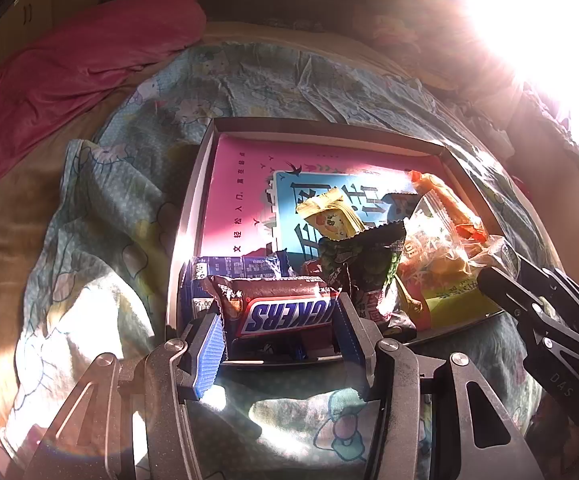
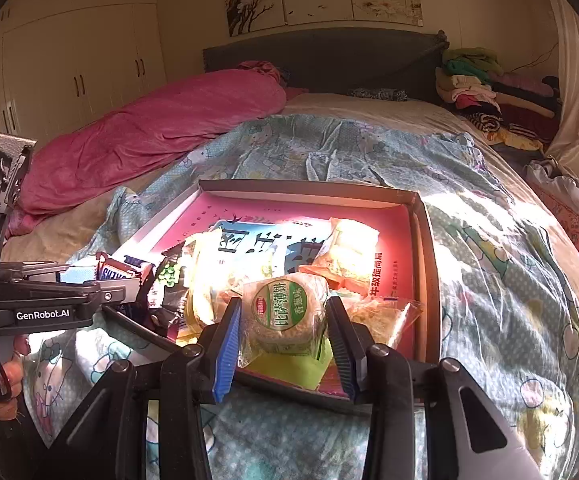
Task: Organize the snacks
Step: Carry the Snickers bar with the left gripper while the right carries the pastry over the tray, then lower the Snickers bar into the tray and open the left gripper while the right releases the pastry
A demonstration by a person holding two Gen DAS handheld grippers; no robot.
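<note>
A shallow cardboard box (image 1: 193,200) with a pink book in its bottom lies on the bed; it also shows in the right wrist view (image 2: 429,248). Several snacks lie piled at its near end. My left gripper (image 1: 277,330) is closed on a Snickers bar (image 1: 285,312), held at the box's near left corner above a blue packet (image 1: 233,268). My right gripper (image 2: 283,326) is closed on a round cracker pack with a green label (image 2: 285,312), held over the box's near edge. A green pea bag (image 1: 365,264), a yellow candy (image 1: 331,216) and an orange packet (image 1: 449,204) lie between.
The box sits on a light blue cartoon-print quilt (image 2: 489,260). A pink blanket (image 2: 149,128) lies at the far left. Folded clothes (image 2: 485,88) are piled at the headboard's right. Strong sun glare washes the left wrist view's upper right.
</note>
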